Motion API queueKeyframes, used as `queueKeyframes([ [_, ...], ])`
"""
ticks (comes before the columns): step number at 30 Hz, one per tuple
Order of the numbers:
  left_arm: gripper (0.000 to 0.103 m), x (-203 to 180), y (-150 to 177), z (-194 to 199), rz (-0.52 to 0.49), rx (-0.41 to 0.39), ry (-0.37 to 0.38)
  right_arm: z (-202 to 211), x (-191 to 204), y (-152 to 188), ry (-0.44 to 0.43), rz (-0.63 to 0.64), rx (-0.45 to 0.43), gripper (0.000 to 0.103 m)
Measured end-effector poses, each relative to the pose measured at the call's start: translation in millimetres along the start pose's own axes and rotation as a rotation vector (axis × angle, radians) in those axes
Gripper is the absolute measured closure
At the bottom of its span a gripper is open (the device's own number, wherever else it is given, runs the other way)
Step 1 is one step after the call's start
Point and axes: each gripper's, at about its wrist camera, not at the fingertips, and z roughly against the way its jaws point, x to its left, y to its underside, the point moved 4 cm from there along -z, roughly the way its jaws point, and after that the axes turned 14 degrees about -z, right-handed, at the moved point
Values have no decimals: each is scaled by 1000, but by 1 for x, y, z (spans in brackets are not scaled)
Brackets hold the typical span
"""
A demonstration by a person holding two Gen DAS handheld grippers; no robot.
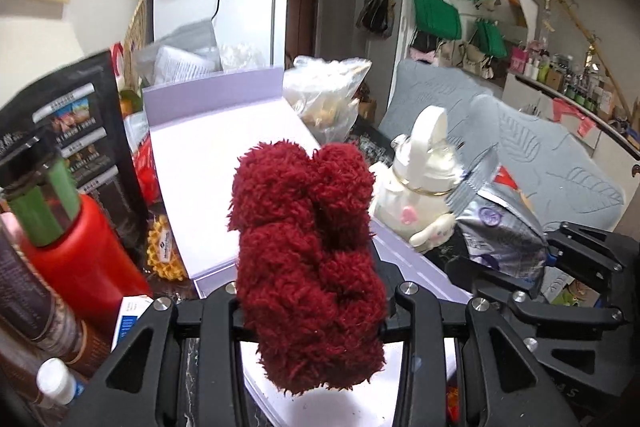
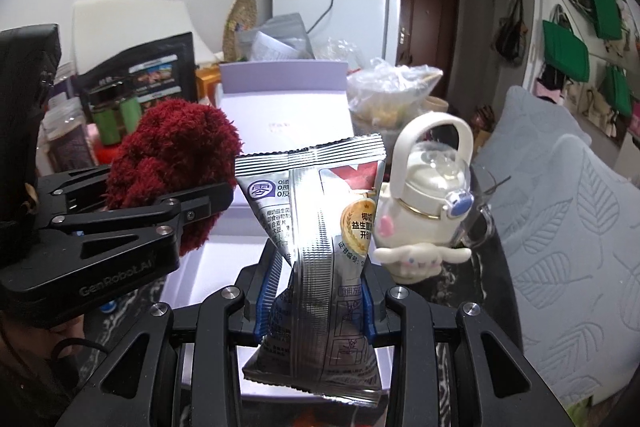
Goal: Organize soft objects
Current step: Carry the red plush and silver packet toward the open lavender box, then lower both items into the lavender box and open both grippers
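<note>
My left gripper (image 1: 314, 303) is shut on a dark red fluffy plush (image 1: 308, 251) and holds it above the open lilac box (image 1: 216, 163). The plush also shows in the right wrist view (image 2: 176, 163), at the left, with the left gripper (image 2: 208, 205) around it. My right gripper (image 2: 316, 307) is shut on a silver snack packet (image 2: 320, 259), held upright over the box (image 2: 280, 95). In the left wrist view the packet (image 1: 496, 227) and the right gripper (image 1: 548, 259) are at the right.
A white character water bottle (image 2: 428, 203) stands right of the box. A red bottle with a green cap (image 1: 68, 239) and a black carton (image 1: 76, 123) stand at the left. A bag of snacks (image 2: 388, 91) and a white fridge (image 2: 360, 19) lie behind. A grey sofa (image 2: 568, 219) is on the right.
</note>
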Motion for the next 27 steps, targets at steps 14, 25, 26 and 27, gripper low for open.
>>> queueKeyframes([
  [14,67,-1,27,-57,-12,207,-43,-38,-4,14,20,0,73,69],
  [25,28,5,35,-58,17,285,-104,-34,-6,17,76,5,91,47],
  [26,28,5,35,-56,17,282,-108,-32,-6,17,81,6,86,47],
  [27,28,6,35,-54,17,281,-112,-31,-7,16,85,7,84,47],
])
